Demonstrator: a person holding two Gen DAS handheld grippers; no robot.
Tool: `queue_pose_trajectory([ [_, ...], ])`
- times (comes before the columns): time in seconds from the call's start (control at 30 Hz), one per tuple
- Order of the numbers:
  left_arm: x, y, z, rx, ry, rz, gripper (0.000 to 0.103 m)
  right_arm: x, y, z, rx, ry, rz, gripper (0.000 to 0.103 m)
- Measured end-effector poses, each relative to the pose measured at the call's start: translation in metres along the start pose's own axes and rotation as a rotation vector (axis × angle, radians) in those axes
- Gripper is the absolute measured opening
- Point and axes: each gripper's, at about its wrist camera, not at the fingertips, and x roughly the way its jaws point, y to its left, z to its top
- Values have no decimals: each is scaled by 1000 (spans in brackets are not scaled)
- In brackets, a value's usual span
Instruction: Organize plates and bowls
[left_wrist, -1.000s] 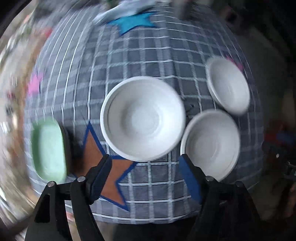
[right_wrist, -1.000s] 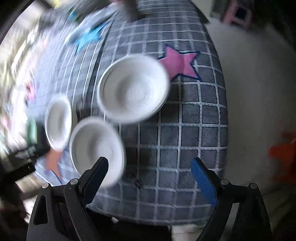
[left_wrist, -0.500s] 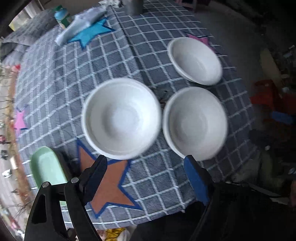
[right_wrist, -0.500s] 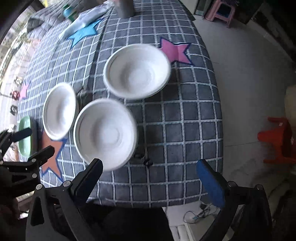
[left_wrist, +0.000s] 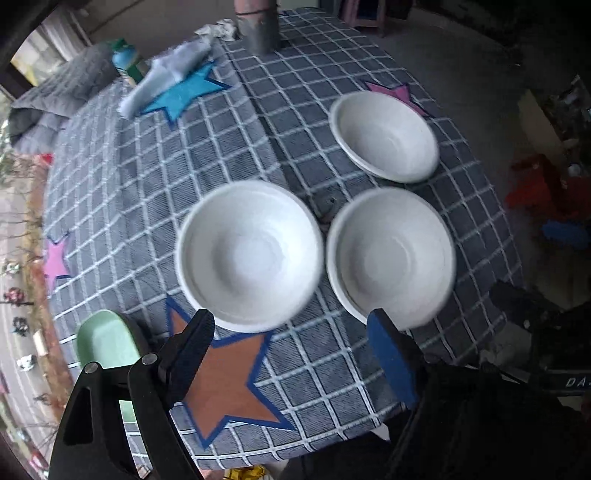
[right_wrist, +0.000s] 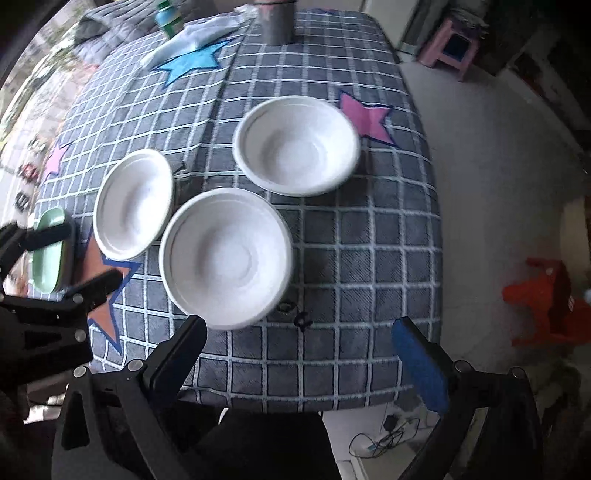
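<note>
hidden/cut off: pale green dish (left_wrist: 105, 341) at lower left of the left wrist view is partly behind the left gripper (left_wrist: 291, 354); whether it is a plate or a tray cannot be told. grey cylinder (left_wrist: 258, 27) at top centre is cut by the frame edge. white letters at the far lower right of that view are cut off, not readable. bottle (right_wrist: 168, 18) at top left of the right wrist view has a green cap; its label is too blurred to read.

materials/shapes: three round white bowls, smooth, with stepped rims, sit upright on a grey-blue checked tablecloth (left_wrist: 207, 147) with white grid lines. left bowl (left_wrist: 249, 254) and middle bowl (left_wrist: 389, 254) are just beside each other, lower centre; far bowl (left_wrist: 384, 136) sits apart at upper right, beside a pink star patch (left_wrist: 397, 92). orange star patch (left_wrist: 229, 376) with blue edging lies at lower centre, blue star patch (left_wrist: 184, 92) at upper left under a crumpled white cloth (left_wrist: 170, 70).

grippers: left gripper's jaws stand wide apart, nothing between them. right gripper (right_wrist: 299, 354) likewise spread, empty, at the bottom of its frame, with the middle bowl above its left finger.
</note>
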Motion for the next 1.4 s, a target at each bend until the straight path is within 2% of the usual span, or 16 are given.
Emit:
queue_pose_trajectory([
  [0.27,-6,-14,7,-78,21,64,87,7,-19,22,-89,-6,90,102],
  [0.4,-7,-14,1,-181,43,73,87,16,-26,20,-122,5,117,102],
  [0.5,-4,-10,-6,-274,72,52,87,22,-28,18,-139,4,146,102],
  [0.6,-1,-10,-12,-326,88,72,86,27,-29,19,-165,5,150,102],
  [0.83,14,-23,-17,-337,113,93,86,29,-26,17,-249,-12,130,102],
  [0.97,18,-33,-17,-322,129,82,88,30,-32,11,-272,8,118,102],
  [1.13,8,-44,-12,-264,87,102,90,35,-47,16,-217,53,119,102],
  [1.2,3,-46,-13,-253,67,95,96,34,-50,19,-195,47,130,102],
  [1.27,-2,-43,-15,-268,45,79,103,35,-47,20,-207,49,112,102],
  [1.4,-4,-30,-14,-304,40,59,103,31,-34,19,-270,36,85,102],
])
